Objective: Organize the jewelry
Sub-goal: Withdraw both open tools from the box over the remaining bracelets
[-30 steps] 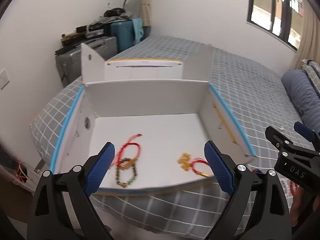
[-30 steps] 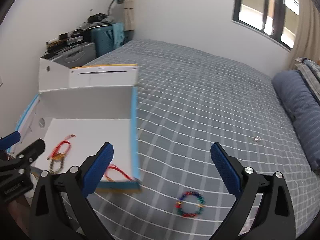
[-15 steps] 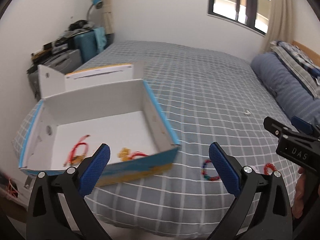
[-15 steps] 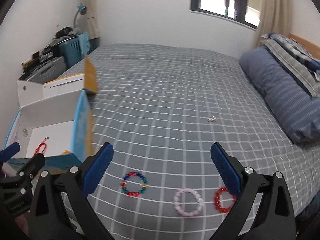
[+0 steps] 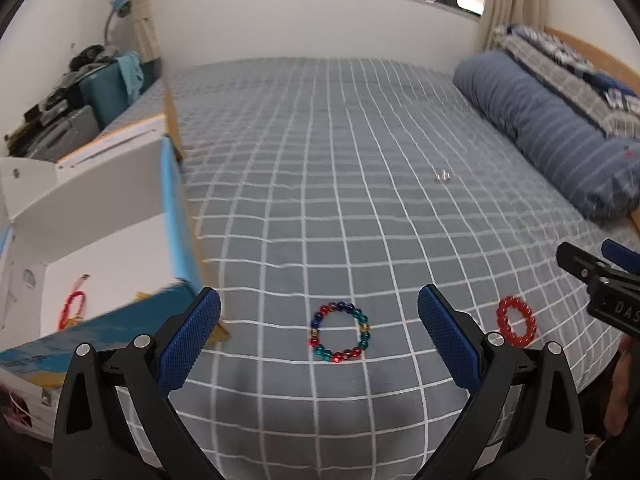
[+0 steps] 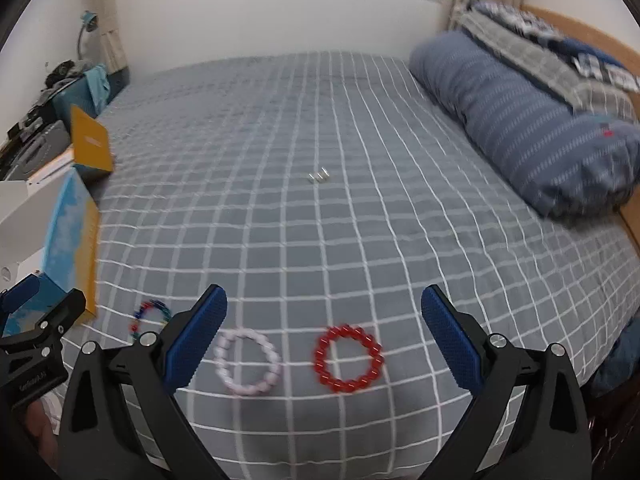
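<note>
Both held above the near edge of a grey checked bedspread (image 5: 320, 168), jaws spread wide, nothing between the blue pads. Left gripper (image 5: 319, 334) framing a multicoloured bead bracelet (image 5: 339, 332) lying flat on the cover, clear of both fingers. Right gripper (image 6: 324, 330) framing a red bead bracelet (image 6: 347, 358), likewise untouched, with a pale pink bead bracelet (image 6: 247, 361) just beside its left finger (image 6: 196, 336). Farther left, an open white cardboard box (image 5: 100, 240) with blue outer walls resting on the bed corner, red cord jewelry (image 5: 74, 308) on its floor. Small silvery items (image 6: 319, 176), too small to identify, mid-bed, well apart from the bracelets. Blue striped pillow (image 6: 520, 120) along the right side.
</note>
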### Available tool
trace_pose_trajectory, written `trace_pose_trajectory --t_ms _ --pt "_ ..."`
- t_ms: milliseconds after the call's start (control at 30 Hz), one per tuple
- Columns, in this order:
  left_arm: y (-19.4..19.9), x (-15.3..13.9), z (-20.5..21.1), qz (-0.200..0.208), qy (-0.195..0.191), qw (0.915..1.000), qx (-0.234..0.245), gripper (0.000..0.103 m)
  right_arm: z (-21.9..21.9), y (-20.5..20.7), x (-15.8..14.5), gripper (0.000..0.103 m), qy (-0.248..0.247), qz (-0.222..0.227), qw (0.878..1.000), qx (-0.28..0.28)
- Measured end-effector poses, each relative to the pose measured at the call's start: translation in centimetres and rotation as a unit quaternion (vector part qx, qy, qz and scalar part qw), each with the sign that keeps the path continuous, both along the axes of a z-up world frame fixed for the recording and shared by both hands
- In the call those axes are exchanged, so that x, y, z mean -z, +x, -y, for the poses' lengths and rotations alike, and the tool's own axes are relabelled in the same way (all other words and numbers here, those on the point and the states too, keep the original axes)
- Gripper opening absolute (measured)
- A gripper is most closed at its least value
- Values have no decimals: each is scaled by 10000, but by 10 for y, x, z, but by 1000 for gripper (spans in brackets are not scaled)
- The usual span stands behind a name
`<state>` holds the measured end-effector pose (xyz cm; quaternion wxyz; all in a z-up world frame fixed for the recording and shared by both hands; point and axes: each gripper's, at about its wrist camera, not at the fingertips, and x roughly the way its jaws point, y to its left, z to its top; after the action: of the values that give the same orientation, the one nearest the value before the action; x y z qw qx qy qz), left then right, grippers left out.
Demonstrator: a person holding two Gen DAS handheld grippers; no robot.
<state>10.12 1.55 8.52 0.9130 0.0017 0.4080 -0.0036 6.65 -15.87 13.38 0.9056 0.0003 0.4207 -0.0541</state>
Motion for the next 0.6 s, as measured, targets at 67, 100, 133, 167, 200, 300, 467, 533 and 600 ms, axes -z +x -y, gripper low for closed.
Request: trace_pose_trajectory --t_ms 67,100,133,167,200,300,467,533,600 --pt "6 11 6 -106 19 9999 40 97 13 2 14 94 29 -147 9999 65" --pt "10 17 9 -170 20 9998 68 97 19 2 21 94 56 -223 9997 89" --pt "14 23 11 -235 17 9997 90 97 26 4 30 94 101 -344 9993 105" --pt "16 27 12 -268 13 9996 102 97 30 5 36 94 144 -419 9990 111" --pt "19 32 13 -305 13 9995 112 97 36 7 44 94 213 -516 9984 122" --pt "29 51 17 -427 -20 9990 150 97 44 11 63 94 318 -739 9967 108" --pt "45 81 15 -808 -42 9966 123 97 54 19 89 93 377 -1068 9935 81" --pt "48 86 14 -814 -29 9966 123 97 57 21 97 91 435 -1163 9922 103" --pt "49 90 14 -837 -17 9964 141 97 60 23 104 86 433 -1262 9910 138"
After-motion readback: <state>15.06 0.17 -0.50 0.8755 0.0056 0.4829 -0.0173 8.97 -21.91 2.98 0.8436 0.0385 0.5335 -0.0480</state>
